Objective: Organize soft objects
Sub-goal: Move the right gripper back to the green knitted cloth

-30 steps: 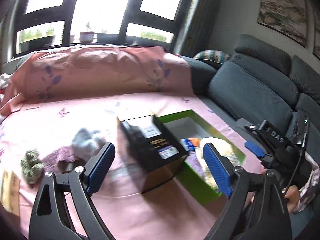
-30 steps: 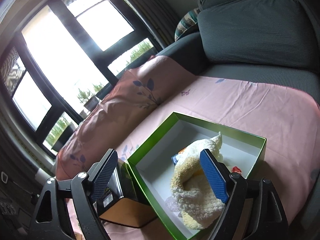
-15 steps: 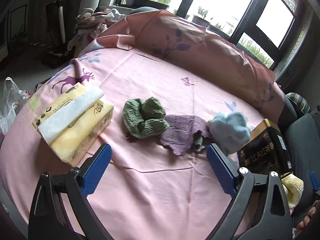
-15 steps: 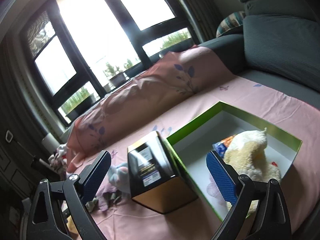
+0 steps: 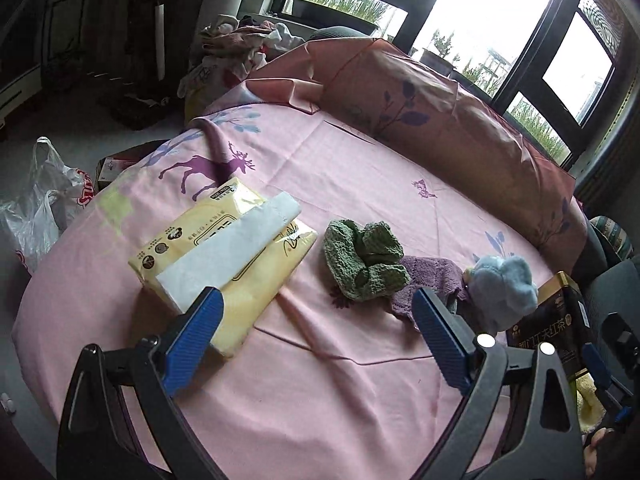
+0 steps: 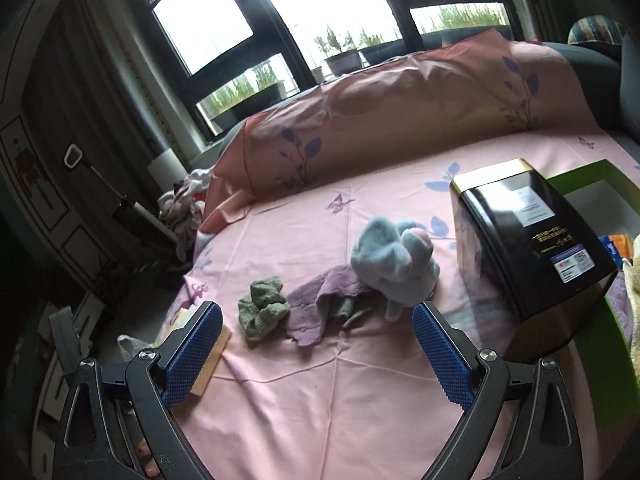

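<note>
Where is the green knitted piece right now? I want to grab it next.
In the left wrist view the green knitted piece lies mid-sheet, between the yellow tissue pack on its left and the purple cloth on its right.

Pink bedsheet (image 5: 360, 380) printed with a purple deer and blue leaves. Moss-green knitted piece (image 5: 362, 264), mauve knitted cloth (image 5: 428, 284), pale blue fleecy item (image 5: 502, 290). Yellow tissue pack (image 5: 224, 256) with a white strip. Black and gold tin (image 6: 528, 256). Lime-green box (image 6: 592, 188), white inside. Blue gripper pads (image 5: 196, 336).
</note>
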Motion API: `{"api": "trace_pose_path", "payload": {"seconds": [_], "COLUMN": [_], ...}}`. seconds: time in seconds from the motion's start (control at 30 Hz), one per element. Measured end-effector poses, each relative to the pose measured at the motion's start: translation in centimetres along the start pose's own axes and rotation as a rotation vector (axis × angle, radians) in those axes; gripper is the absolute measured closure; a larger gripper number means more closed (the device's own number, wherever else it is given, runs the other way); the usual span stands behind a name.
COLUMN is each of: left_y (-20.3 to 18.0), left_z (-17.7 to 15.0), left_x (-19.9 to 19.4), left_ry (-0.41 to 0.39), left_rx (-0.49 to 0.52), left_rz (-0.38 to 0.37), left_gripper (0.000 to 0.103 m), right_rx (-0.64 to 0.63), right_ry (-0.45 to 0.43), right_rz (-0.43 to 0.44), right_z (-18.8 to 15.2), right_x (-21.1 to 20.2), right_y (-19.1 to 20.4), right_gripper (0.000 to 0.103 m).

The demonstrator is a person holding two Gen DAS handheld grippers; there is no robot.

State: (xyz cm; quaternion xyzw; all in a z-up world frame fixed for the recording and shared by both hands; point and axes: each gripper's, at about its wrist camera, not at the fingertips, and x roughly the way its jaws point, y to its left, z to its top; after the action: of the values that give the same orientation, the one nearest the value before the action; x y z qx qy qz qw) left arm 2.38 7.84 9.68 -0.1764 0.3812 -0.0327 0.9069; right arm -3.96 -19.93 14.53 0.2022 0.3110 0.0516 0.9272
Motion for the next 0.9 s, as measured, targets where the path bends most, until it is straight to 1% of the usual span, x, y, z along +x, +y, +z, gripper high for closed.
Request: {"api": "trace_pose_path", "payload": {"seconds": [0.17, 0.27, 0.33, 0.43, 0.47, 0.53, 0.57, 0.63, 0.7, 0.8, 0.9], "left_y": [1.2, 1.4, 1.7, 2.7, 3.1, 3.9, 4.3, 5.1, 6.0, 6.6, 6.2], "left_z": [0.0, 0.0, 0.2, 0.6, 0.8, 1.3, 1.6, 2.0, 2.3, 2.6, 2.6], "left_x": [0.0, 0.3, 0.2, -0.1, 0.0, 0.3, 0.4, 0.3, 0.2, 0.6, 0.8], "left_ry": [0.027, 0.056, 0.058, 0.031, 0.025, 0.025, 0.031, 0.017, 0.008, 0.033, 0.047], "left_rx": [-0.042, -0.028, -0.021, -0.041, -0.052, -0.067, -0.063, -0.067, -0.099, -0.134, -0.127], "left_rz": [-0.073, -0.1, -0.115, -0.12, -0.111, -0.074, -0.057, -0.058, -0.054, -0.071, -0.082], "left_gripper": [0.01, 0.013, 0.015, 0.017, 0.018, 0.026, 0.027, 0.027, 0.027, 0.027, 0.027], "right_rx": [-0.037, -0.095, -0.154, -0.201, -0.207, -0.225, -0.231, -0.234, -0.223, -0.204, -0.226], "right_ry": [0.092, 0.11, 0.113, 0.116, 0.125, 0.137, 0.134, 0.129, 0.133, 0.14, 0.166], "right_rz": [0.015, -0.009, -0.037, -0.062, -0.065, -0.086, -0.105, -0.129, -0.13, -0.116, -0.132], "right_z": [-1.6, -2.3, -2.9, -3.5, -3.6, -3.7, -3.7, -3.8, -3.7, -4.0, -4.4], "right_x": [2.7, 3.7, 4.3, 5.1, 5.4, 6.1, 6.4, 6.9, 7.3, 7.9, 8.6], "right_y": [1.0, 2.0, 2.6, 3.3, 3.3, 3.2, 3.2, 3.0, 2.8, 2.8, 3.0], "right_gripper": [0.006, 0.006, 0.006, 0.006, 0.006, 0.006, 0.006, 0.006, 0.006, 0.006, 0.006]}}
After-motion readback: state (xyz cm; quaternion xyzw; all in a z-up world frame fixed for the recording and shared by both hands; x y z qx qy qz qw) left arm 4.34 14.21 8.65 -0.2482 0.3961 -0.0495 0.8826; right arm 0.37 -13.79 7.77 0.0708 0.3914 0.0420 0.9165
